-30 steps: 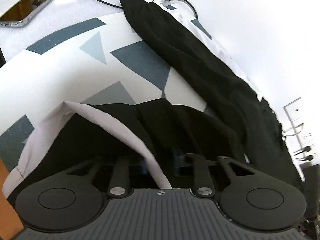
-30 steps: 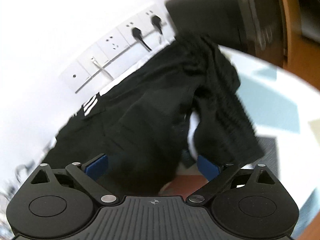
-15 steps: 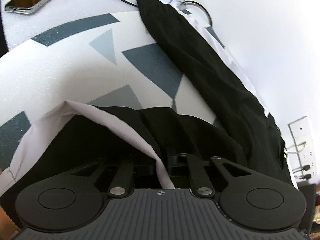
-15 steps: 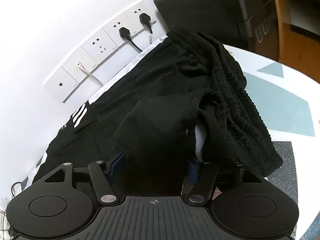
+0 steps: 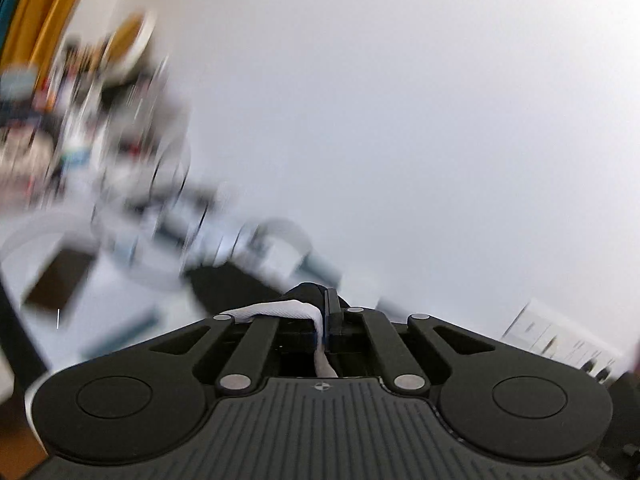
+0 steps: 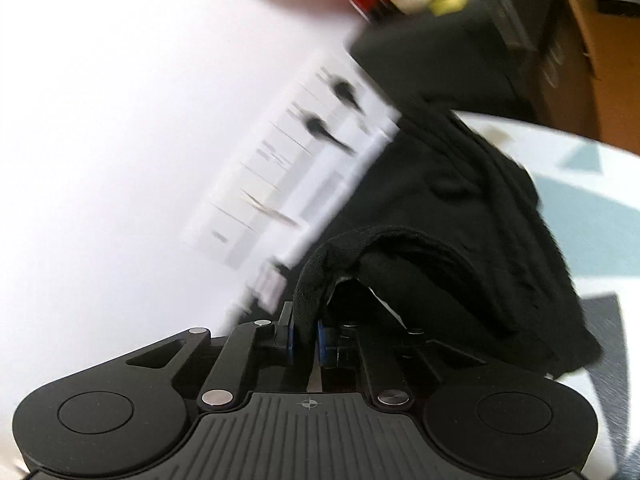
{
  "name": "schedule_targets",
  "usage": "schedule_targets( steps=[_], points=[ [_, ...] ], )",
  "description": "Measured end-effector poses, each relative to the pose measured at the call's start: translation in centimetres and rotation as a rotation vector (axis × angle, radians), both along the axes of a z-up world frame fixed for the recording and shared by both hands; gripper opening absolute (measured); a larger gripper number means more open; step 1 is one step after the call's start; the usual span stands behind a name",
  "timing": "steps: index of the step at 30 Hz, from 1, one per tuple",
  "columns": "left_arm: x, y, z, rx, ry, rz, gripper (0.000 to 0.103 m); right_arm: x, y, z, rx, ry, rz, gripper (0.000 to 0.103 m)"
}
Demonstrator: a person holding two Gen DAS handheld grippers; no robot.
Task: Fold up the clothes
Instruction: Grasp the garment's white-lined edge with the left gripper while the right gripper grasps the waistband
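The left gripper (image 5: pixel 325 322) is clamped tight on a white fabric edge of the black cloth garment (image 6: pixel 472 240) — blur hides most else. The right gripper (image 6: pixel 305 340), its jaws having just been closing, pinches a black fold, the rest draped over the white patterned table (image 6: pixel 600 216) beside the wall sockets (image 6: pixel 316 128)

Both views are brightly and evenly lit; no light source is in frame. The white wall (image 5: pixel 400 120) is washed out to a near-featureless field, without hard shadows or distinct glare spots. Motion blur is heavy: in the left wrist view the clutter (image 5: pixel 92 120) at left is smeared beyond recognition; in the right wrist view the wall sockets (image 6: pixel 304 148) streak diagonally. Only the gripper bodies in the foreground are sharp. Fisheye distortion bends the table edge (image 6: pixel 560 132) near the frame borders.
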State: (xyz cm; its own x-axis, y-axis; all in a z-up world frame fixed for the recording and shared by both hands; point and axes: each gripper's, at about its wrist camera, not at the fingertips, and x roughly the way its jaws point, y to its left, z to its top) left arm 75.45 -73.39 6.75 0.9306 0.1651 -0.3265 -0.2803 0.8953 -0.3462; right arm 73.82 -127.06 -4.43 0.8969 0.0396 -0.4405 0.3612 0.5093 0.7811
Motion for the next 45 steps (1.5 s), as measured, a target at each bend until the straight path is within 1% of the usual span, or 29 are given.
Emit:
schedule_targets(
  steps=[2,3,5,6,7,11,14,17,19,22,23,26,28,34,38,41,42,43,45],
  points=[
    [-0.9,-0.3,2.6,0.024,-0.088,-0.009,0.003,-1.1,-0.4,2.0,0.002,-0.075,-0.016,0.009],
    [-1.1,-0.6,3.6,0.050,-0.120,-0.010,0.003,-1.7,-0.7,2.9,0.002,-0.115,-0.021,0.009],
    [-1.3,-1.5,4.6,0.146,-0.150,0.002,0.003,-2.7,-1.0,4.4,-0.014,-0.178,-0.011,0.009],
    [-1.4,-1.8,4.7,0.180,-0.152,0.011,0.003,-3.1,-1.1,4.9,-0.030,-0.197,-0.005,0.009],
    [-1.6,-1.8,4.6,0.177,-0.146,0.014,0.003,-3.6,-1.2,5.2,-0.044,-0.203,-0.002,0.009],
    [-3.0,-1.1,3.1,0.109,-0.093,0.028,0.003,-5.8,-1.7,5.4,-0.041,-0.219,0.014,0.009],
    [-4.6,0.0,0.9,0.058,-0.006,0.053,0.003,-7.9,-2.0,5.3,-0.046,-0.209,0.023,0.009],
    [-6.5,1.6,-1.4,-0.052,0.060,0.051,0.003,-9.8,-2.3,4.5,-0.031,-0.174,0.020,0.009],
    [-8.0,2.0,-2.3,-0.113,0.055,0.019,0.003,-10.6,-2.2,4.0,-0.033,-0.163,0.026,0.009],
    [-8.4,1.9,-2.8,-0.130,0.066,-0.001,0.003,-10.6,-2.1,4.0,-0.056,-0.148,0.029,0.008],
    [-8.3,2.1,-3.1,-0.148,0.075,0.000,0.003,-10.4,-1.9,4.1,-0.058,-0.145,0.029,0.008],
    [-8.0,2.8,-4.1,-0.203,0.098,0.024,0.003,-9.1,-1.5,4.4,-0.049,-0.139,0.026,0.008],
    [-7.6,3.2,-4.7,-0.221,0.111,0.055,0.003,-7.9,-1.1,4.6,-0.059,-0.132,0.028,0.008],
    [-4.2,4.1,-5.6,-0.271,0.142,0.142,0.003,-3.2,-1.0,3.9,-0.029,-0.117,0.018,0.008],
    [0.2,3.4,-5.2,-0.231,0.136,0.177,0.003,1.5,-1.0,3.6,-0.024,-0.134,0.040,0.008],
    [5.7,2.6,-4.8,-0.190,0.155,0.171,0.003,6.5,-1.5,3.0,-0.020,-0.122,0.043,0.008],
    [8.2,2.3,-4.8,-0.174,0.160,0.168,0.003,8.3,-1.8,2.7,-0.022,-0.119,0.039,0.008],
    [10.7,2.0,-5.0,-0.160,0.168,0.166,0.003,10.2,-2.0,2.5,-0.028,-0.117,0.033,0.008],
    [15.4,1.2,-6.3,-0.129,0.197,0.176,0.004,14.0,-2.4,1.5,-0.055,-0.108,0.019,0.008]
  ],
)
